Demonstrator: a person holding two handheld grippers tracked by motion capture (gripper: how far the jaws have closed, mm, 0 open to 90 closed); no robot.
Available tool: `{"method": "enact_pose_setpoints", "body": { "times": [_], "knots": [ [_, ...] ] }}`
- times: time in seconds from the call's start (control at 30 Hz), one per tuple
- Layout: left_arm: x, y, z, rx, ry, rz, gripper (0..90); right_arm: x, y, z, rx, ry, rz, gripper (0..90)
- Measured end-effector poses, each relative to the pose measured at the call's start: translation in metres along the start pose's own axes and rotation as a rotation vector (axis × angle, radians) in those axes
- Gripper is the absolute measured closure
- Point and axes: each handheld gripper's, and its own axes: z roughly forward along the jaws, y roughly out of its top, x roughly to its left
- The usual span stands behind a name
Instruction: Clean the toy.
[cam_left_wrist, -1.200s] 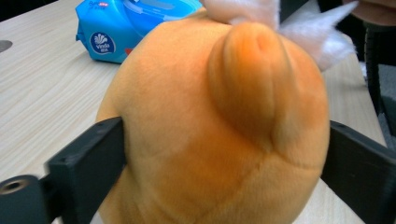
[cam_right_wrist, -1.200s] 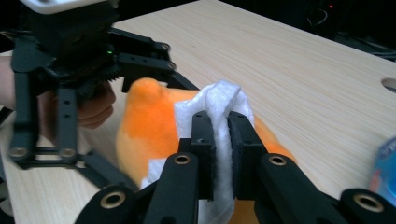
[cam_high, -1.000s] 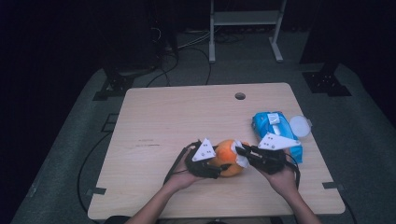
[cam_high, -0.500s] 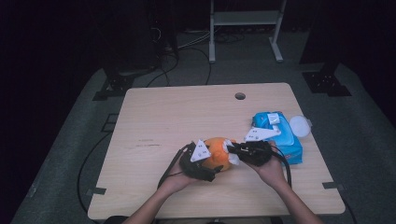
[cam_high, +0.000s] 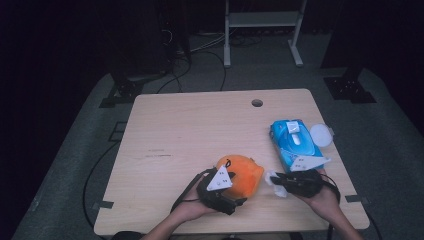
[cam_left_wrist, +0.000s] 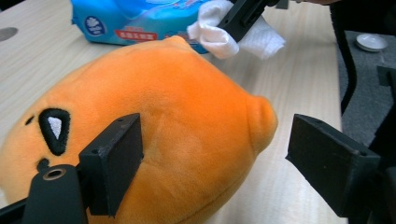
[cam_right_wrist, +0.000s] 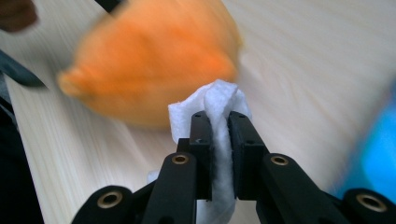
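Observation:
An orange plush toy (cam_high: 241, 171) lies near the table's front edge. My left gripper (cam_high: 235, 196) reaches it from the left. In the left gripper view the plush toy (cam_left_wrist: 177, 93) sits between the jaws of my left gripper (cam_left_wrist: 219, 154), which have just been opening; the right jaw stands clear of it. My right gripper (cam_high: 280, 181) hovers just right of the toy, shut on a crumpled white wipe (cam_high: 272, 178). In the right gripper view the wipe (cam_right_wrist: 217, 100) is pinched in my right gripper (cam_right_wrist: 220, 135), with the plush toy (cam_right_wrist: 159, 60) blurred behind.
A blue wipes pack (cam_high: 295, 142) lies at the table's right side, with a white round lid (cam_high: 320, 135) next to it. A cable hole (cam_high: 257, 103) sits near the far edge. The wooden table (cam_high: 200, 130) ends close beneath both hands.
The left jaws have opened around the plush toy. The right gripper with the wipe has drawn off the toy to the right and toward the front edge. Both hands sit nearer the person.

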Motion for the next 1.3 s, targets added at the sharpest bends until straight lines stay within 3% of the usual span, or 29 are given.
{"method": "enact_pose_setpoints", "body": {
  "times": [0.1,0.23,0.4,0.53,0.67,0.77,0.87,0.9,0.97,1.13,1.3],
  "knots": [
    [0.001,-0.001,-0.001,-0.01,-0.026,-0.007,17.8,-0.01,-0.018,-0.005,0.039,-0.015,0.028,76.3],
    [0.005,-0.002,-0.004,-0.035,-0.062,-0.027,17.7,-0.017,-0.032,-0.008,0.076,-0.018,0.049,63.6],
    [0.008,0.005,-0.014,-0.075,-0.097,-0.017,16.4,-0.016,-0.033,-0.019,0.022,-0.021,0.058,51.7],
    [0.017,0.01,-0.026,-0.121,-0.062,0.0,16.6,-0.007,-0.022,-0.02,-0.024,-0.002,0.032,47.6],
    [0.04,0.01,-0.03,-0.127,-0.013,-0.011,17.7,0.005,-0.009,-0.007,-0.048,0.057,-0.003,45.9],
    [0.063,0.001,-0.024,-0.109,-0.007,-0.089,17.5,0.009,0.0,0.004,-0.055,0.09,-0.013,44.1],
    [0.077,-0.009,-0.015,-0.066,-0.015,-0.152,14.1,0.011,0.009,0.017,-0.042,0.116,-0.038,41.8],
    [0.081,-0.013,-0.01,-0.047,-0.033,-0.179,13.4,0.011,0.01,0.02,-0.032,0.116,-0.045,41.7],
    [0.084,-0.02,-0.003,-0.038,-0.117,-0.235,14.9,0.012,0.012,0.029,-0.003,0.11,-0.06,41.5],
    [0.08,-0.021,-0.009,-0.055,-0.12,-0.233,29.5,0.014,0.02,0.032,-0.021,0.075,-0.07,52.4],
    [0.082,-0.018,-0.024,-0.082,-0.038,-0.225,30.2,0.012,0.039,0.041,-0.042,0.05,-0.084,54.9]
  ]
}}
